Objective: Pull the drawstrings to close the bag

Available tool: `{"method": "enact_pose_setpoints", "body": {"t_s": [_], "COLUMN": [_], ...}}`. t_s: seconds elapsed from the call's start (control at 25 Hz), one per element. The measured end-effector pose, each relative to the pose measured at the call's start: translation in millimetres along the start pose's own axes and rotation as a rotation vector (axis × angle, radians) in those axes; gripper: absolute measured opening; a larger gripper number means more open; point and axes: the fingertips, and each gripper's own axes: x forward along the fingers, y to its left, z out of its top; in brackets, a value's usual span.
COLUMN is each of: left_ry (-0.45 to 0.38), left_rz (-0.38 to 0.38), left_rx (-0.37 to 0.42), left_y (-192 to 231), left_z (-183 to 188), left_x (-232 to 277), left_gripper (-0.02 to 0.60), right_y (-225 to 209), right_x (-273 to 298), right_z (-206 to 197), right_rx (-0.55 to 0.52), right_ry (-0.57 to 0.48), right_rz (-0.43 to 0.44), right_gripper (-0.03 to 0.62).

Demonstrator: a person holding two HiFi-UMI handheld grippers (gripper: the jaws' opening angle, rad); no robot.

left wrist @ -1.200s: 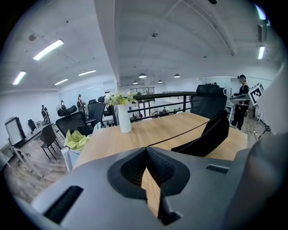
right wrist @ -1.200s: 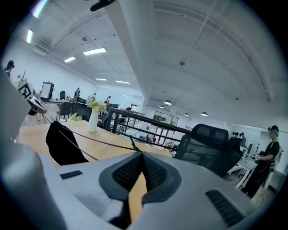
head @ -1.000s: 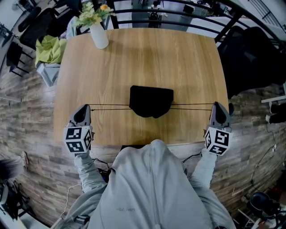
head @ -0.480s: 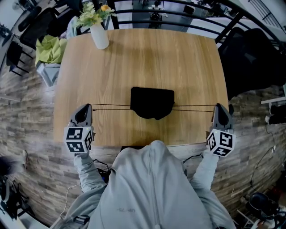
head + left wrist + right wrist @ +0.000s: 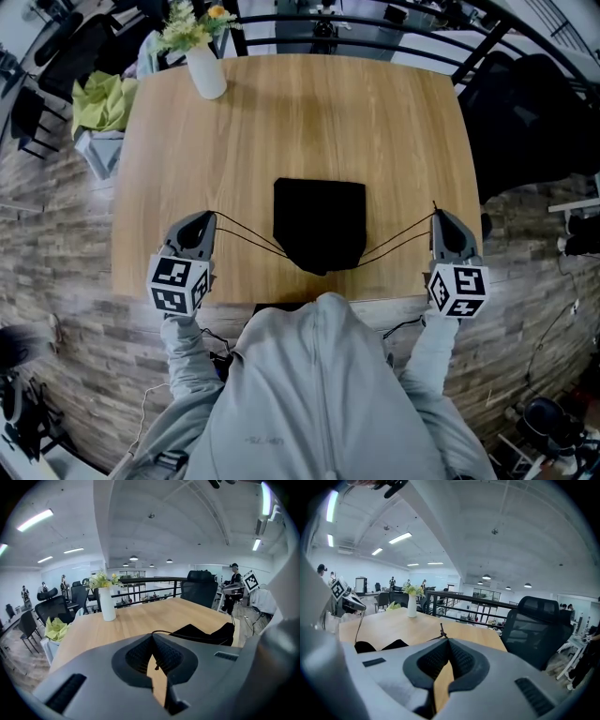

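A black drawstring bag (image 5: 319, 223) lies flat in the middle of the wooden table (image 5: 281, 122), its gathered mouth toward me. A thin black drawstring (image 5: 246, 237) slants from the mouth to my left gripper (image 5: 208, 218), shut on its end. The other drawstring (image 5: 398, 244) slants to my right gripper (image 5: 437, 217), also shut on it. In the left gripper view the cord (image 5: 161, 633) leaves the closed jaws toward the bag (image 5: 204, 633). In the right gripper view a knotted cord end (image 5: 441, 631) sticks up from the closed jaws, with the bag (image 5: 377, 646) to the left.
A white vase with flowers (image 5: 206, 70) stands at the table's far left corner. A yellow-green cloth (image 5: 103, 98) lies on a chair to the left. A black office chair (image 5: 534, 112) stands at the right, and a dark railing (image 5: 356, 23) runs behind the table.
Both grippers have moved inward and a little forward over the table. The drawstrings, earlier straight across, now slant in a shallow V to the bag's near end.
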Motion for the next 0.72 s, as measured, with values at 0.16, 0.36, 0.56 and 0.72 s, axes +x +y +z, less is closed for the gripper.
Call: {"method": "enact_pose_setpoints", "body": {"t_s": [0.16,0.36,0.56,0.72], "left_ry": [0.033,0.093,0.137,0.167], "left_rz": [-0.086,-0.191,-0.248,-0.255], "left_rx": [0.018,0.029,-0.003,-0.055], "left_y": [-24.2,-55.8,-78.3,-89.2], "left_z": [-4.8,-24.6,-50.2,-68.6], "left_x": [14.9,38.1,58.0,75.7], "left_gripper": [0.026,0.025,0.026,0.026], "right_y": [25.0,68.4,104.6,115.7], "right_x": [15.2,39.2,56.9,66.3], "right_z": [-14.3,-52.0,-92.8,-117.1], "right_rx": [0.028,0.045,0.055,0.062], "right_ry": [0.050,0.155,0.242,0.277], "right_rz": [0.111,0.262,0.363,0.380], "right_gripper": [0.021,0.021,0.023,0.023]}}
